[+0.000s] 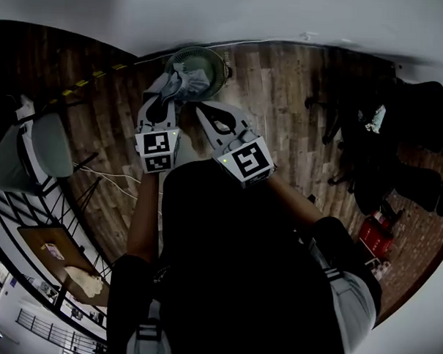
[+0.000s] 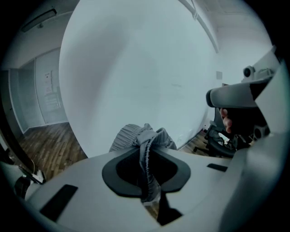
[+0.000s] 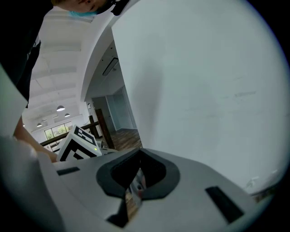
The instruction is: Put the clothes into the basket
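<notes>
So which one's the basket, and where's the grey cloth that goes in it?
basket [image 1: 212, 58], head view, on the bare inner wall just right of the cloth.
grey cloth [image 2: 146, 138], left gripper view, on the bunched fold at its top.

Wood plank floor [image 1: 283, 102], few things on it.
Round green basket [image 1: 220, 70] just ahead of left gripper [image 1: 172, 96]; dark office chairs [image 1: 399, 144] well right of it, white chair [image 1: 39, 154] left.
</notes>
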